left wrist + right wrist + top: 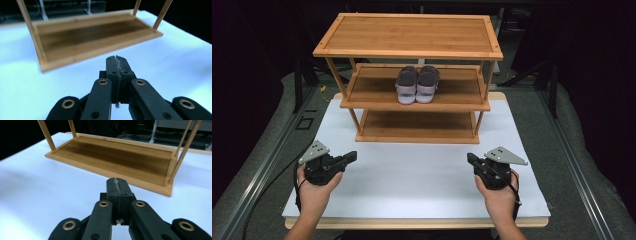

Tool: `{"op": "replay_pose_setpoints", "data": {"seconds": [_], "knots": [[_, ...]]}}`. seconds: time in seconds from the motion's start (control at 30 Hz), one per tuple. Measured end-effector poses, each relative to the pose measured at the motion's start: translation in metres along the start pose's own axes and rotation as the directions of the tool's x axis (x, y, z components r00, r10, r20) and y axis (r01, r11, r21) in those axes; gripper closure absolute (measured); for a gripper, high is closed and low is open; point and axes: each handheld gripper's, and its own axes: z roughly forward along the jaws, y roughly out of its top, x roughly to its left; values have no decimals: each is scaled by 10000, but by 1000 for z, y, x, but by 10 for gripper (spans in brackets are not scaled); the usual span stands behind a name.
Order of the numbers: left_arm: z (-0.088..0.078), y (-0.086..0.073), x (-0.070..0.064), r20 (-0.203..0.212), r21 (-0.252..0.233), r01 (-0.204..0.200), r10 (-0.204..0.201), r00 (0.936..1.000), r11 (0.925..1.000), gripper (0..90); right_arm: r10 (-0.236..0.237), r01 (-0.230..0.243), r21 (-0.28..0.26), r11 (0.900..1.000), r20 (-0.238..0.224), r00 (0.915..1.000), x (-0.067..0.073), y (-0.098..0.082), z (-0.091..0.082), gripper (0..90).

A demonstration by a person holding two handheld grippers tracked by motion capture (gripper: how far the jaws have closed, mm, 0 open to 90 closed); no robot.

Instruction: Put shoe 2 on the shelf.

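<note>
The left gripper [349,158] and right gripper [472,160] were held fully closed and empty above the white table [412,170], while an approach toward the purple-grey shoes [417,84] on the three-tier bamboo rack's [409,35] middle shelf was judged necessary, jaws opened first.

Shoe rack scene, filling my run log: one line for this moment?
left gripper: shut, empty | right gripper: shut, empty | shoes: middle shelf of rack | both over table
</note>
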Motion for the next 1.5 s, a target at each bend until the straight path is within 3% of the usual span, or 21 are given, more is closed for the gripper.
{"op": "replay_pose_setpoints", "data": {"seconds": [0.03,0.07,0.13,0.17,0.23,0.37,0.43,0.53,0.67,0.73,0.77,0.87,1.17,1.5], "knots": [[0,0,0,0,0,0,0,10000,10000,894,-144,144,-163,9998,19,9999,0,-4,0,899],[4,-8,3,251,47,263,-264,9993,9996,892,-294,296,-225,9993,95,9995,0,-9,0,896],[7,-12,3,142,125,192,-194,9997,9997,892,-741,758,-333,9966,477,9961,1,-22,2,895],[8,-14,3,174,90,231,-232,9996,9997,892,-717,730,-243,9970,492,9962,1,-29,4,894],[10,-16,2,88,76,24,-25,10000,10000,893,-401,402,42,9992,-97,9991,-1,-35,7,883],[15,-20,0,170,219,-56,53,9998,9997,863,24,-22,63,10000,-338,9994,-6,-42,13,849],[22,-26,-1,255,559,-200,186,9995,9982,845,-175,176,68,9998,-173,9997,-6,-44,15,820],[30,-33,1,94,649,-278,273,9996,9975,731,-392,398,222,9990,-310,9988,-7,-48,19,709],[39,-41,2,66,992,-219,214,9997,9948,557,-649,698,875,9937,-569,9963,-6,-55,31,622],[43,-46,3,4,1209,-360,362,9993,9920,521,-582,665,1198,9906,-716,9957,-6,-58,37,595],[45,-47,4,29,1352,-356,355,9994,9902,508,-597,665,1391,9880,-525,9968,-6,-59,39,586],[51,-51,5,12,1610,-354,356,9994,9863,490,-538,654,1548,9858,-777,9955,-7,-62,44,571],[56,-54,3,-7,1733,-430,437,9990,9839,461,-494,593,1745,9829,-611,9969,-6,-67,51,531],[59,-55,2,227,1873,-497,463,9987,9810,462,-480,552,1500,9871,-512,9975,-4,-68,51,528]]}}
